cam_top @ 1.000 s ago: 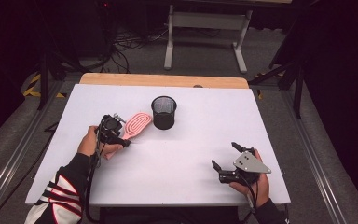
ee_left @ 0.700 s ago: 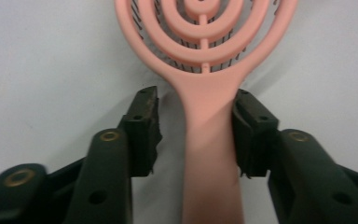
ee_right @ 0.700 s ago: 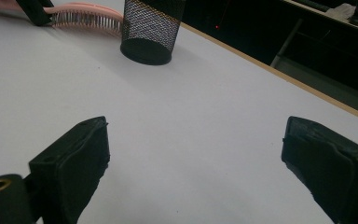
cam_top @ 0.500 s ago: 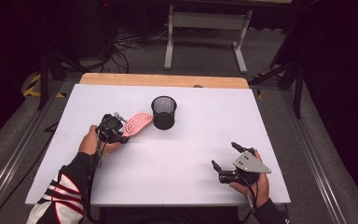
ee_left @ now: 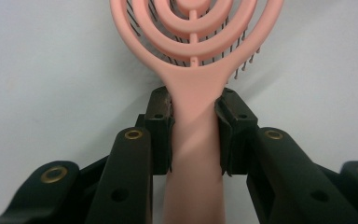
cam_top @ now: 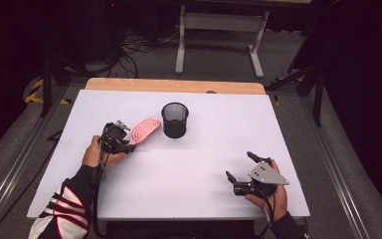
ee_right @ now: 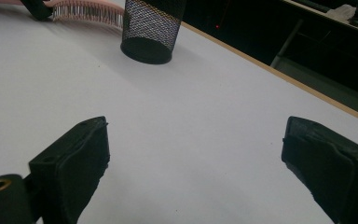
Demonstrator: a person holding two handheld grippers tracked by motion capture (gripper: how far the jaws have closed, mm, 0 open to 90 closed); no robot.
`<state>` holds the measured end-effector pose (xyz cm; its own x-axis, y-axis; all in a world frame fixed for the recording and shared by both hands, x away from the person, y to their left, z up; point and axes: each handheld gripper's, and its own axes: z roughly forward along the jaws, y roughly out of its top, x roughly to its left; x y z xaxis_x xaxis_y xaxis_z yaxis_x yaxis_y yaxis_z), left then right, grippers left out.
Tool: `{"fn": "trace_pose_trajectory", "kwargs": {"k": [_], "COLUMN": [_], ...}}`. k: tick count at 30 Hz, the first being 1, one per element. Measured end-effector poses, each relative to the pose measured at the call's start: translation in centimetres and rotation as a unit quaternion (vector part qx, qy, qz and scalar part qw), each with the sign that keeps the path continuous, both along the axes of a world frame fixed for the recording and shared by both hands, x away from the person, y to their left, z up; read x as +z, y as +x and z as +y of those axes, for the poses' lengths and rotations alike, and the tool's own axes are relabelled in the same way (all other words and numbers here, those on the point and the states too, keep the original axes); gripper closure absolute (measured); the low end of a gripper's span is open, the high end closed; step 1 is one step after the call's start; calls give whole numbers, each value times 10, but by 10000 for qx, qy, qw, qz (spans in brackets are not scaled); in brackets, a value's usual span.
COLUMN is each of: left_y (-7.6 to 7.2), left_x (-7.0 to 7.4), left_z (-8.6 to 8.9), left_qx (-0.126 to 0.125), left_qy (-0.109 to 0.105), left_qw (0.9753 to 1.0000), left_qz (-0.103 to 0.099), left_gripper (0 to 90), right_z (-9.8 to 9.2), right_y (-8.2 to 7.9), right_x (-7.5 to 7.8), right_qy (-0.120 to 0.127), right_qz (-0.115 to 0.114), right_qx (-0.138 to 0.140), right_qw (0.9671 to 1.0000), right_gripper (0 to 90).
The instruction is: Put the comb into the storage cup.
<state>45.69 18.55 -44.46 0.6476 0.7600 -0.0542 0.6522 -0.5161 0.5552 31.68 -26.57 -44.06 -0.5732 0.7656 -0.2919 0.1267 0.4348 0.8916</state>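
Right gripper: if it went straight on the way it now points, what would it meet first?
Probably nothing close: bare table lies ahead of the open right gripper. The black mesh cup stands farther off, left of that line; depth is unclear.

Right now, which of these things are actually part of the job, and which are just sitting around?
In use:
pink hairbrush, handle clamped in the left gripper
black mesh cup, standing beside the brush, probably its target

Just about:
right gripper, open and holding nothing
white table
metal stand on the floor behind

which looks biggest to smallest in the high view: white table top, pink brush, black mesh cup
1. white table top
2. pink brush and black mesh cup: too close to rank; the brush's handle is hidden in the left gripper.
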Motion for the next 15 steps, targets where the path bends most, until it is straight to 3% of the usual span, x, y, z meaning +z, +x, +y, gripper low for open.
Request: {"fn": "trace_pose_trajectory", "kwargs": {"k": [8, 12, 15], "left_y": [-10, -17, -20], "left_x": [12, 16, 15], "left_z": [10, 9, 8], "left_qx": [260, 233, 216], "left_qy": [-179, -216, -206], "left_qw": [9977, 9950, 9940], "left_qz": [-594, -947, -1051], "left_gripper": [697, 697, 698], "right_z": [0, 0, 0], "right_y": [0, 1, 2], "right_x": [0, 0, -1], "right_qy": [11, 28, 88], "right_qz": [-26, -20, 5], "right_qx": [-20, -37, -83], "right_qw": [10000, 10000, 9999], "right_gripper": [80, 81, 80]}}
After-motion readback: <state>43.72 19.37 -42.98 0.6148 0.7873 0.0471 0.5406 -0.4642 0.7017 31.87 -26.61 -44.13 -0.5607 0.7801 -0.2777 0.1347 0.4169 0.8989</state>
